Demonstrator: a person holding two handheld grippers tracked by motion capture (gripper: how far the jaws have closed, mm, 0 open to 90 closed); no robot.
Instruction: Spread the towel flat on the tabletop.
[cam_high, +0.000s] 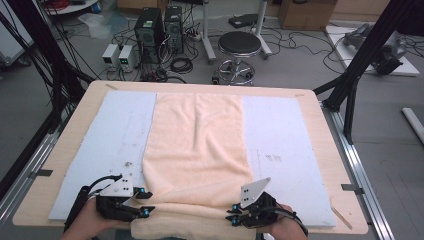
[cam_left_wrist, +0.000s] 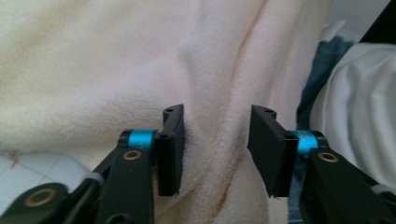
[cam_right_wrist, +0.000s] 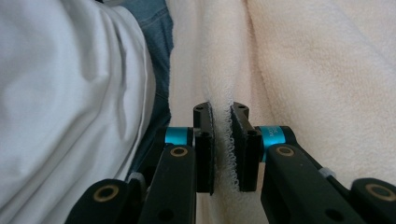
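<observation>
Grey floor behind the table is strewn with cables, two computer towers (cam_high: 159, 30) and a round black stool (cam_high: 239, 44), all well clear of the work. Nearer, a pale wooden table (cam_high: 327, 150) carries a light blue-grey mat (cam_high: 120, 130), and down the middle of that mat lies a cream towel (cam_high: 197, 145), its long axis running from the far edge straight toward the person. Its near end spills over the table's front edge in a bunched fold, and the bottom of the high view cuts that fold off, so how far it hangs cannot be made out. Both forearms are likewise cropped at the bottom edge. At the towel's near left corner sits the left gripper (cam_high: 145, 202); in the left gripper view its jaws stand apart with towel cloth behind and between them, and the pads do not press on it, so it is released. At the near right corner the right gripper (cam_high: 234, 214) is clenched on the towel's stitched hem, which the right gripper view shows pinched edge-up between the two pads (cam_right_wrist: 204, 154). Beside that hem, white cloth (cam_right_wrist: 70, 93) and a strip of blue denim (cam_right_wrist: 154, 28) fill the left side, too close to read further.
</observation>
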